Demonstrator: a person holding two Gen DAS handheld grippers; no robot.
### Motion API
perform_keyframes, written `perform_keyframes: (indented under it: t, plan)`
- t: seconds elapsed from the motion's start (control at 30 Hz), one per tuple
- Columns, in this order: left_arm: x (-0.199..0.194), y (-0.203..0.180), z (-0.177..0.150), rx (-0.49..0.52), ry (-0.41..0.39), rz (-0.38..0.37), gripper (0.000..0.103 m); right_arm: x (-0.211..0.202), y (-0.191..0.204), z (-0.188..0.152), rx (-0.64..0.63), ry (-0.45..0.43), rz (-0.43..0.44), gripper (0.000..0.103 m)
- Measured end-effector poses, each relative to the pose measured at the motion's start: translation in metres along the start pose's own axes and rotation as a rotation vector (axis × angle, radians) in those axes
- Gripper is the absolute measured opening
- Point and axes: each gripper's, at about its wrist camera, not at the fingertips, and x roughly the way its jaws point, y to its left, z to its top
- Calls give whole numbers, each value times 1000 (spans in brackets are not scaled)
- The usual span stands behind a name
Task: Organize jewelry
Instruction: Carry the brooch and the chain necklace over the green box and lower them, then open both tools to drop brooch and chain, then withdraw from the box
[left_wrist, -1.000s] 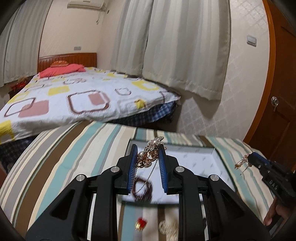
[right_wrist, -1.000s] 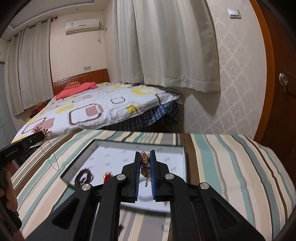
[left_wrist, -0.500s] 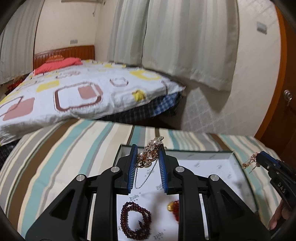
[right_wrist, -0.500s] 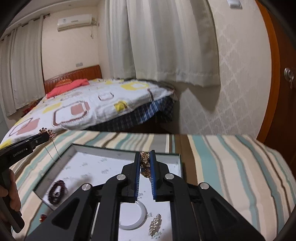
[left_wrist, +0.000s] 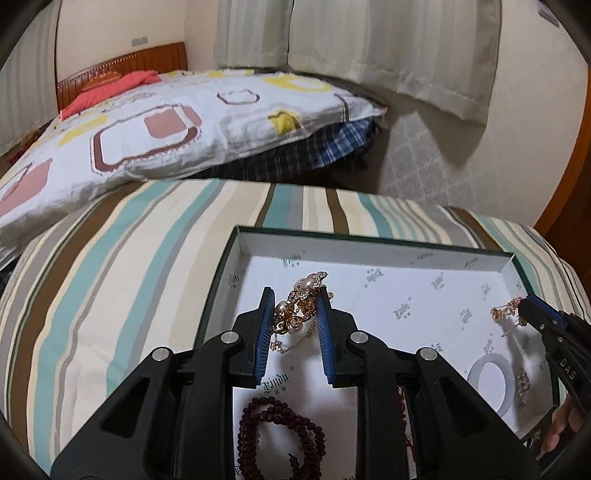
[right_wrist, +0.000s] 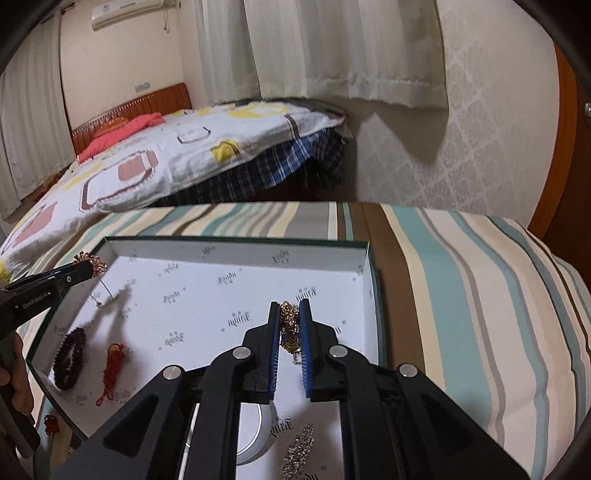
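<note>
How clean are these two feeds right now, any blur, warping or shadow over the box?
Left wrist view: sharp, strong fisheye bowing of the striped cloth, black corners; the box is evenly lit. Right wrist view: slight motion blur on the box's far rim and printed marks; soft shadow under the left hand-held gripper.

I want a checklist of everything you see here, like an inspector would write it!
Surface: striped cloth under a shallow white-lined box.
Job's things: dark bead bracelet, red knotted cord, pale bangle, sparkly piece lie in the box.
Clutter: small red item outside the box.
Grippers: left gripper shut on a pearl brooch with chain; right gripper shut on a gold chain cluster.
Cables: nothing seen.
Surroundings: bed, curtains, wooden door.
</note>
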Motion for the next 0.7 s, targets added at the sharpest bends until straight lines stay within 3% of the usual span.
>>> perform_keyframes:
  t: [0.43,0.6,0.7]
  plan:
    - [11,0,-2,7,50,20,23,14,0,-6,-2,87,-19,13]
    - [13,1,-3,0,61,17,30,13,-1,-5,7,79,-11,33]
    - [13,0,-3,4,54,22,41,12,-1,-5,8,66,-8,36]
